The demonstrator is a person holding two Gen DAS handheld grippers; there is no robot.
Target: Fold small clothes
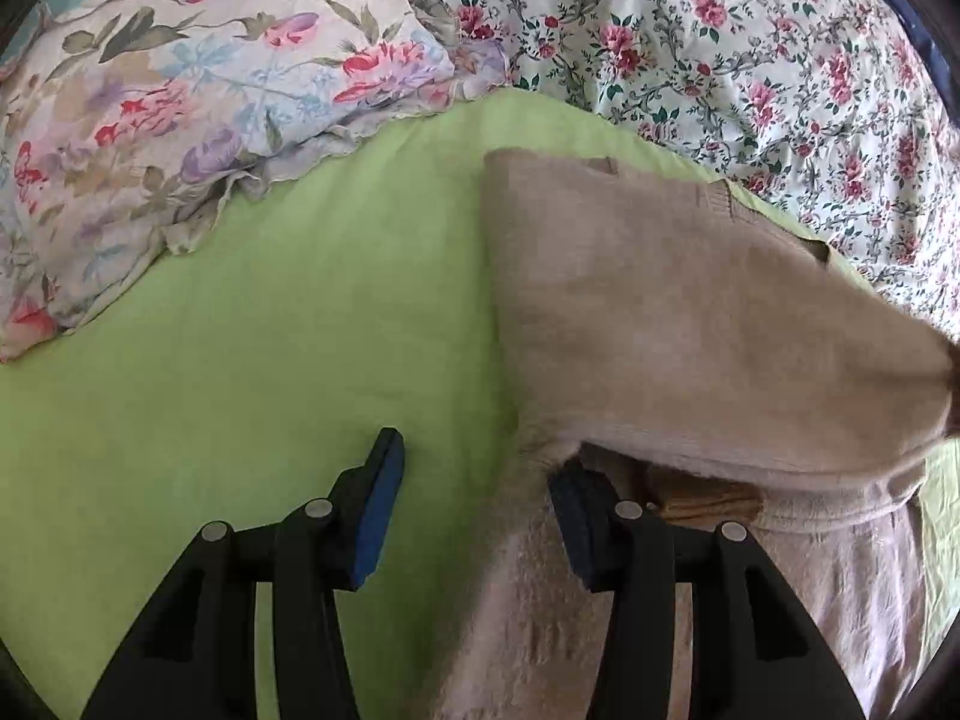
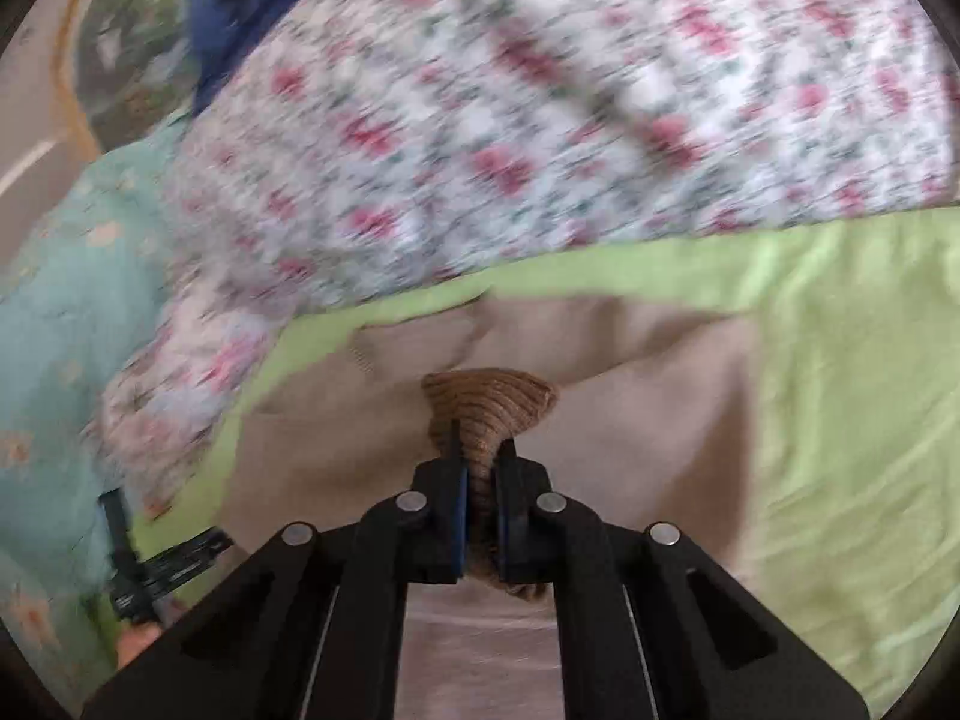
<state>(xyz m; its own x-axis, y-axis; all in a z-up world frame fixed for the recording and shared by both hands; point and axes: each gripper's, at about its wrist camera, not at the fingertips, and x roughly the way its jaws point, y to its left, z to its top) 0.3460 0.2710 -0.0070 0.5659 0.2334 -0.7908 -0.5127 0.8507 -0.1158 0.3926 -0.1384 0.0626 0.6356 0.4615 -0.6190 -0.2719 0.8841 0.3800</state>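
A small beige fleece sweater [image 1: 672,312] lies on the green sheet [image 1: 252,330], with one part lifted and folded over toward the right. My left gripper [image 1: 474,468] is open and empty; its right finger [image 1: 579,516] rests at the sweater's edge and its left finger over bare sheet. In the right wrist view my right gripper [image 2: 480,462] is shut on the sweater's brown ribbed cuff [image 2: 489,405] and holds it above the beige sweater body [image 2: 630,432]. That view is motion-blurred.
A floral pillow [image 1: 180,120] lies at the back left. A rose-print quilt [image 1: 750,60] runs along the back and right, also seen in the right wrist view [image 2: 510,120]. A teal blanket [image 2: 66,312] lies at the left of the right wrist view.
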